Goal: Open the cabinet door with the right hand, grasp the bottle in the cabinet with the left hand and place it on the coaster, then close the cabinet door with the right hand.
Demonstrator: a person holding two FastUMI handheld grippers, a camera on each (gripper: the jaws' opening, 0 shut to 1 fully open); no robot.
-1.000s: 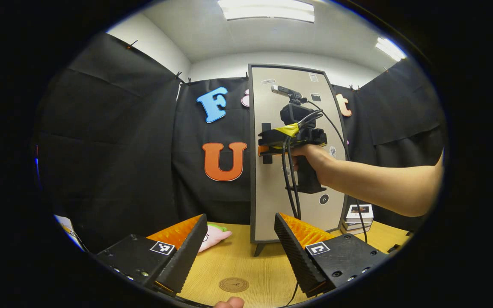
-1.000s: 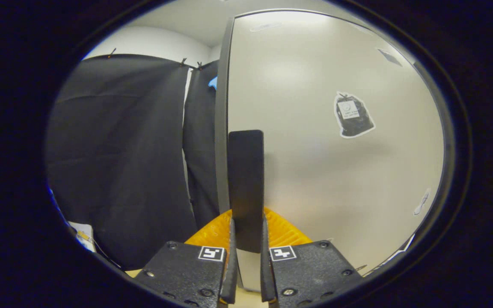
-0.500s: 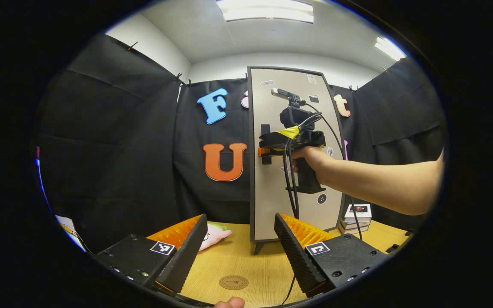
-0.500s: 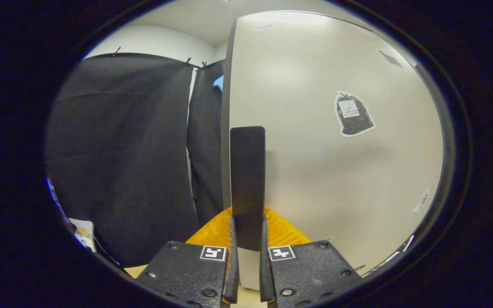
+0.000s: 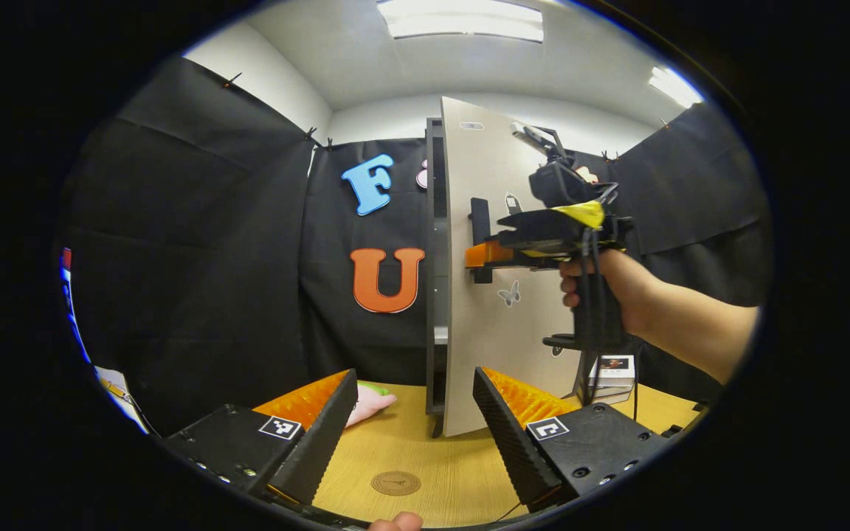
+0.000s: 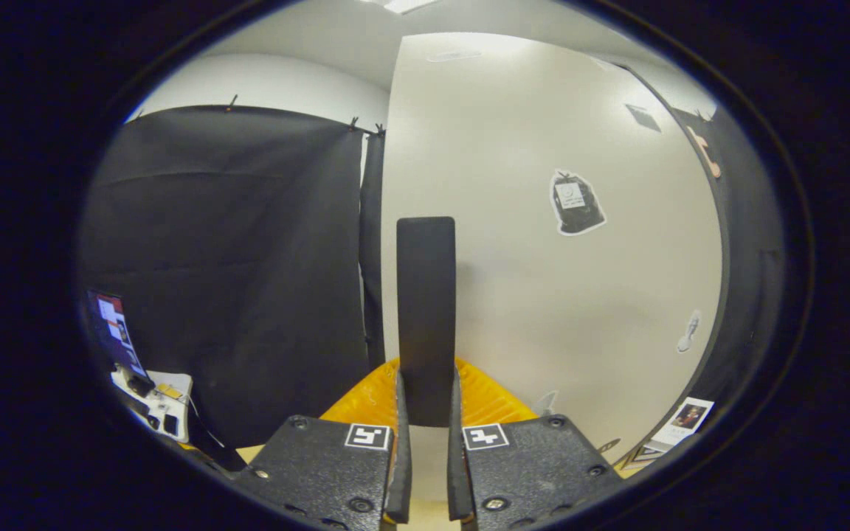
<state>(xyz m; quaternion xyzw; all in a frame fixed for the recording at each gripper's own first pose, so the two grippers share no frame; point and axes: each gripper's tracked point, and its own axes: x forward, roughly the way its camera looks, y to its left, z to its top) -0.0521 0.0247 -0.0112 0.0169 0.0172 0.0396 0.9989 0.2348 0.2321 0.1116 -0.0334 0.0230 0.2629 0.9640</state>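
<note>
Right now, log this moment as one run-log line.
step: opening door | right gripper: shut on door handle | cabinet door: partly open | left gripper: open, empty, above coaster | bottle: unseen

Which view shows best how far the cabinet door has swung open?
The left gripper view: the cabinet door stands swung off the cabinet frame, the right gripper on its handle. The right gripper view shows its face close up, fingers pinching the handle.

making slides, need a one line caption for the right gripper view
Right gripper shut on the cabinet door's dark handle.
</note>
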